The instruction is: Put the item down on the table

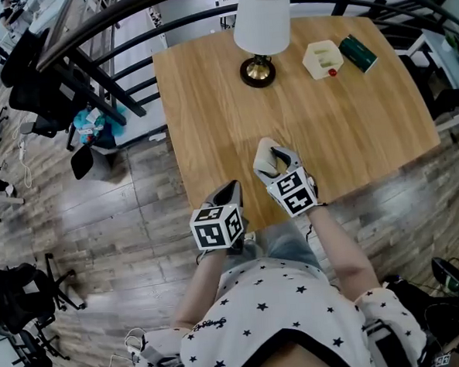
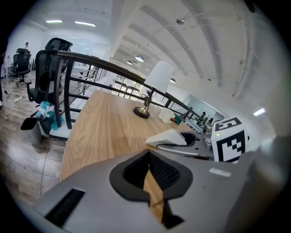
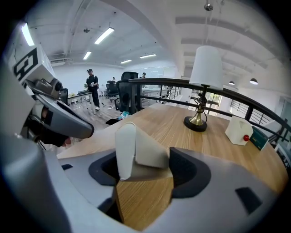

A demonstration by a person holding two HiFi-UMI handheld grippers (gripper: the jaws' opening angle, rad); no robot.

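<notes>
Right gripper (image 3: pixel 146 172) is noted spread, with the white wedge-shaped item (image 3: pixel 136 148) between its pads, apparently set on the table (image 1: pixel 209 102) near the front edge, lower centre of the head view. Risk judged: the item could be tipped or dragged off if a pad catches on withdrawal. Left gripper (image 2: pixel 150 177) is pressed together, empty. Wood-grain top is recorded; lamp (image 1: pixel 260 29) and railing (image 1: pixel 127 38) lie beyond.

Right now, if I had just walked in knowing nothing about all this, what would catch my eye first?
Probably the lamp, with its big white shade, standing at the far side of the wooden table. Next comes the white wedge sitting between the jaws of the right claw, just over the table's near edge.
</notes>
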